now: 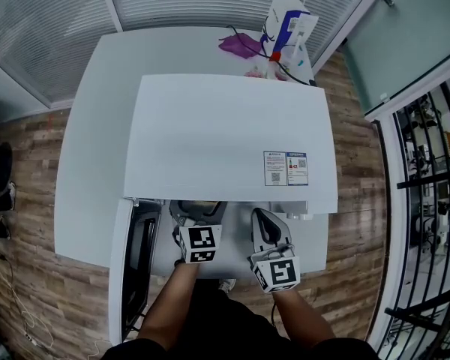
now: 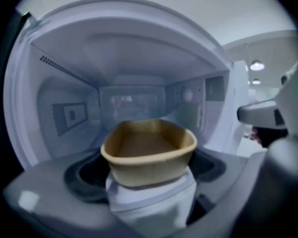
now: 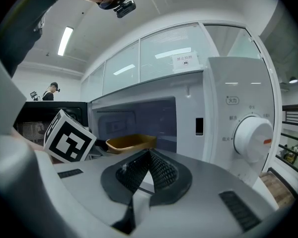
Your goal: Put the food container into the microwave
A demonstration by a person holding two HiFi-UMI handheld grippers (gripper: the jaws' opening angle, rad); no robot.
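Observation:
The tan food container [image 2: 148, 152] is empty and upright, and my left gripper [image 2: 150, 195] is shut on its near wall. It hangs at the mouth of the open white microwave [image 1: 232, 141], with the lit cavity [image 2: 131, 100] just behind it. In the head view the microwave's top hides the container, and my left gripper [image 1: 199, 214] reaches under its front edge. The right gripper view shows the container [image 3: 131, 143] in the opening beside the left gripper's marker cube [image 3: 69, 135]. My right gripper [image 3: 149, 157] is shut on nothing, in front of the control panel and its dial [image 3: 252, 135].
The microwave door [image 1: 139, 261] stands swung open at the left, next to my left arm. The microwave sits on a white table [image 1: 90, 126]. A white and blue bag [image 1: 286, 28] and a purple item [image 1: 240, 45] lie behind it. Wooden floor surrounds the table.

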